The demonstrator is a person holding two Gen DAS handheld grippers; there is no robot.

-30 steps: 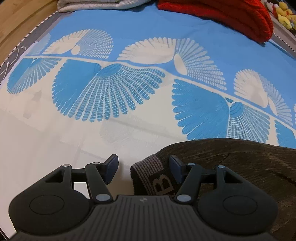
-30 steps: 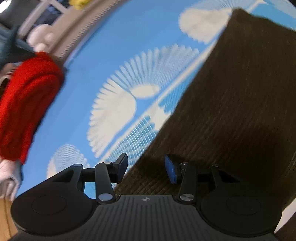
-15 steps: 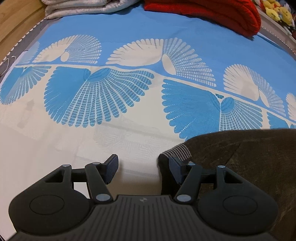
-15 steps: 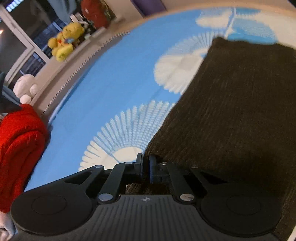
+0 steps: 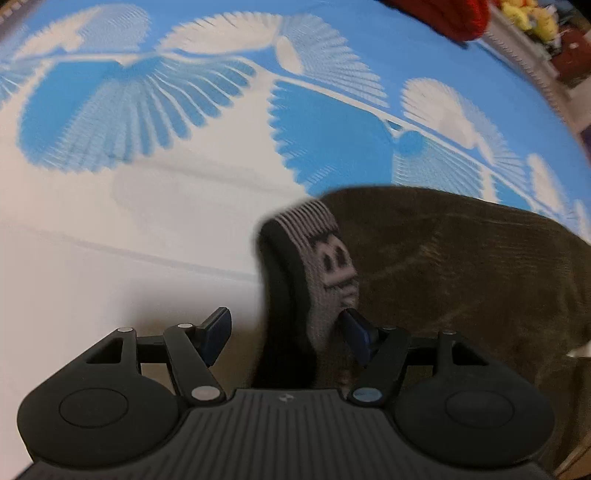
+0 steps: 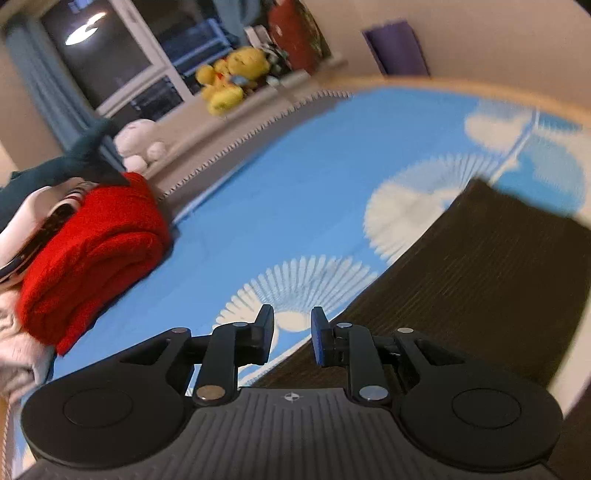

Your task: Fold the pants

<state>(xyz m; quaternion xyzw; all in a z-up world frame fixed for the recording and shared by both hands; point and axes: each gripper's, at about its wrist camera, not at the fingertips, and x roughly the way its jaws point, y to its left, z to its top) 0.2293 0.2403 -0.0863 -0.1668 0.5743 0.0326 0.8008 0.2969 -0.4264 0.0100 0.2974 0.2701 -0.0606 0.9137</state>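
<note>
Dark brown corduroy pants [image 5: 461,277] lie on the blue and white bed sheet [image 5: 147,221]. Their grey striped waistband [image 5: 321,254] stands up between the jaws of my left gripper [image 5: 284,319]. Those jaws are wide and still opening: the right pad touches the band, the left pad is clear of it. In the right wrist view my right gripper [image 6: 292,315] hangs above the sheet [image 6: 277,206] at the left edge of the pants [image 6: 480,277]. Its jaws are opening, and nothing is between them.
A rolled red blanket [image 6: 96,254] lies at the far left of the bed, also seen as a red blanket [image 5: 454,18] at the top right. Yellow plush toys [image 6: 229,81] and a white plush [image 6: 142,140] sit on the ledge beyond the bed. A wooden bed edge [image 6: 443,83] runs behind.
My left gripper dipped onto the waistband, which now stands between its jaws. My right gripper shut on the pants edge, then let go, rose and tilted up toward the room.
</note>
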